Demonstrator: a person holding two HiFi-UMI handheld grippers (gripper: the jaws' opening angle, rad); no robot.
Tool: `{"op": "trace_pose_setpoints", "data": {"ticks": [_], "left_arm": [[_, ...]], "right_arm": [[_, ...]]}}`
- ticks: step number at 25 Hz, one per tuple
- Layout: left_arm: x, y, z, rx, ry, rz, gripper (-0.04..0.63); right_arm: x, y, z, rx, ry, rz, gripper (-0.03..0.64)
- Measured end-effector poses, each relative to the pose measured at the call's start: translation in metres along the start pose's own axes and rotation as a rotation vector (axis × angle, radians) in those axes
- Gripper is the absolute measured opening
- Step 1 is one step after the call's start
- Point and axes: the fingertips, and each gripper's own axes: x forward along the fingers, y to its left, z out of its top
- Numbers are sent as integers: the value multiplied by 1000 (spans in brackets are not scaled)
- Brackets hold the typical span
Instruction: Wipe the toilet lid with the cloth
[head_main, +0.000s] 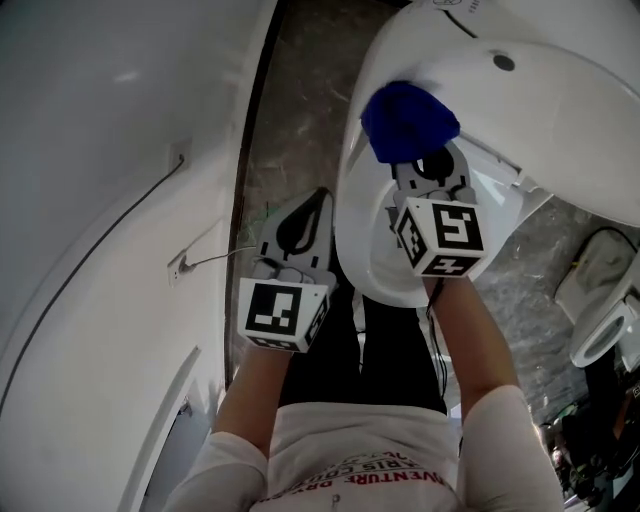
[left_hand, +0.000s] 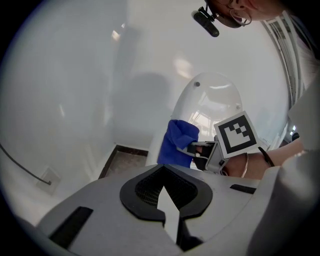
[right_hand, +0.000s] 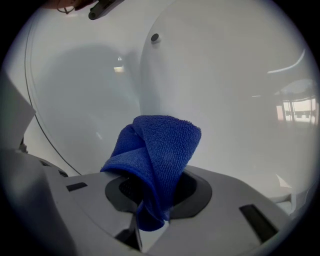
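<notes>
**Q:** Where is the cloth?

**A:** Upper centre of the head view. The blue cloth (head_main: 408, 120) is bunched in the right gripper (head_main: 430, 168), whose jaws are clamped on its lower fold. It sits against or just off the white toilet lid (head_main: 540, 110); I cannot tell if they touch.

**Q:** And the other tool?

**A:** The left gripper (head_main: 312, 205), centre left, is closed on nothing, beside the toilet.

**Q:** Which step is this?

**A:** Likely the wipe itself. The next move calls for pressing the cloth flat and sweeping it across the lid.

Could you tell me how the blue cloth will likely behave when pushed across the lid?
Probably floppy: the blue cloth bunches in soft folds in the right tongs. Its fuzzy pile looks light and may drag slightly on the glossy toilet lid.
</notes>
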Motion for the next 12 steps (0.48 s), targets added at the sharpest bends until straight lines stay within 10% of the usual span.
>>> {"op": "trace_pose_setpoints", "data": {"ticks": [12], "left_arm": [[10,-24,-2,30,5,-55,6]], "right_arm": [[-6,-53,2,38,-7,-101,87]]}}
